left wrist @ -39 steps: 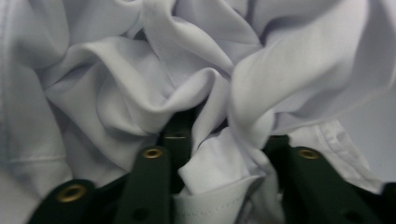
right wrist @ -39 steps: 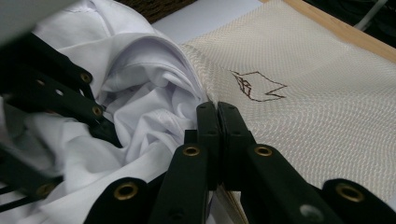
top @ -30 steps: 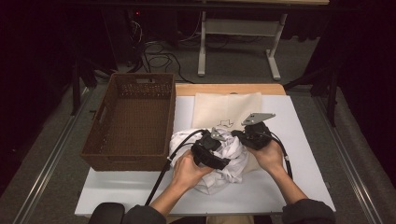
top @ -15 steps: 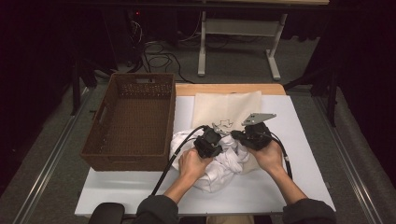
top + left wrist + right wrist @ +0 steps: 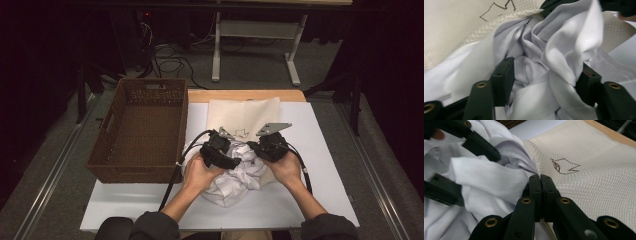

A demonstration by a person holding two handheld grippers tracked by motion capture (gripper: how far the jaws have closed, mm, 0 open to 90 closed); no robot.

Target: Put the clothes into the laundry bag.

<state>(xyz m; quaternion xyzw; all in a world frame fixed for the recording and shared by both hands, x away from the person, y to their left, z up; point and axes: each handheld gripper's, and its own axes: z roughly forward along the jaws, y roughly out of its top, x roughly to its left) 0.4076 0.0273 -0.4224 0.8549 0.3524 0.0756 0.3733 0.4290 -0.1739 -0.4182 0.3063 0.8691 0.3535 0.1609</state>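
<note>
On the white table top (image 5: 320, 150), just right of the brown woven basket (image 5: 145, 130), a crumpled white cloth garment (image 5: 235, 180) lies partly inside the mouth of a cream mesh laundry bag (image 5: 245, 112). The left gripper (image 5: 220, 152), its jaws parted and just reopened, straddles bunched folds of the garment (image 5: 554, 50) without pinching them. The right gripper (image 5: 267, 147) has its jaws pressed together on the bag's rim (image 5: 536, 170), beside the small dark stitched emblem (image 5: 564, 166).
</note>
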